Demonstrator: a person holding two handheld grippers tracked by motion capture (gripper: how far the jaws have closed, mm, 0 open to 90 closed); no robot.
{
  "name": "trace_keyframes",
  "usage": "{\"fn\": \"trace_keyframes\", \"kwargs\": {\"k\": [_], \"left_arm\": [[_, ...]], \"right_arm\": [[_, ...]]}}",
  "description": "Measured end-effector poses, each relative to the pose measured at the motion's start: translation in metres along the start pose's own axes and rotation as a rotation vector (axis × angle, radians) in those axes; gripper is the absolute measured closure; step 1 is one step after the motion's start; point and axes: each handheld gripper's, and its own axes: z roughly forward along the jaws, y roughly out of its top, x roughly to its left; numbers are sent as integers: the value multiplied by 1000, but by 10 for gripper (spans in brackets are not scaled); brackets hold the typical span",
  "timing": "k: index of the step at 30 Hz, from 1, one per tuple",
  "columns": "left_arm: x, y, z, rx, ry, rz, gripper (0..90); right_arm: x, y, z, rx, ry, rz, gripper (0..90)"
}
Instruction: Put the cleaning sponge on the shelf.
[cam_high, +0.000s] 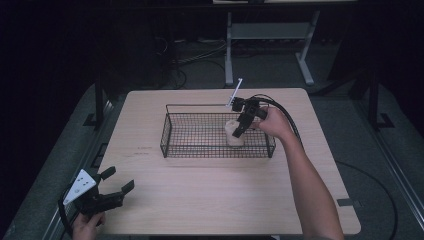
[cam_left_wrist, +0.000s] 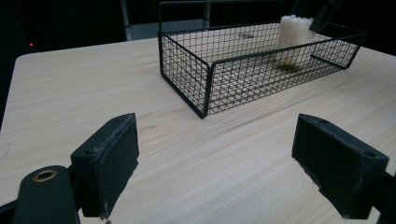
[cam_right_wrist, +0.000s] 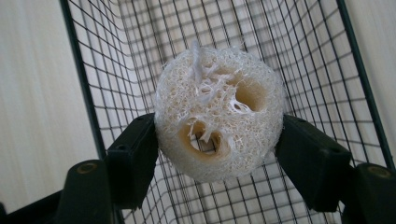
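Note:
A pale, holey loofah sponge (cam_right_wrist: 219, 112) is clamped between the black jaws of my right gripper (cam_right_wrist: 219, 140), end-on to its camera. In the high view the right gripper (cam_high: 239, 126) holds the loofah (cam_high: 233, 136) upright inside the right part of a black wire basket (cam_high: 167, 135). From the left gripper view the loofah (cam_left_wrist: 294, 37) stands in the far end of the basket (cam_left_wrist: 187, 70). My left gripper (cam_high: 116, 181) rests at the table's front left corner, jaws wide apart with nothing between them; its pads (cam_left_wrist: 112, 163) frame bare tabletop.
The light wooden table (cam_high: 215, 195) has free room in front of and to the left of the basket. A white-tipped marker rod (cam_high: 235, 92) sticks up from the right gripper. A grey table frame (cam_high: 270, 35) stands on the dark floor behind.

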Motion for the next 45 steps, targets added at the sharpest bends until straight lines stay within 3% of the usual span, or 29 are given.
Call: {"fn": "trace_keyframes", "kwargs": {"k": [8,11,16,31,40,45], "left_arm": [[0,0,1,2,-2,1,139],[0,0,1,2,-2,0,139],[-1,0,2,4,0,0,139],[1,0,1,1,8,-4,139],[2,0,1,0,4,-2,139],[1,-1,1,5,1,-4,139]], "right_arm": [[0,-2,3,-1,-9,-5,300],[-1,-5,6,-37,7,11,300],[-2,-9,12,-9,1,4,298],[-3,-10,9,-31,2,17,236],[0,-11,-4,-53,-27,27,177],[2,-13,-13,-77,-27,23,188]]}}
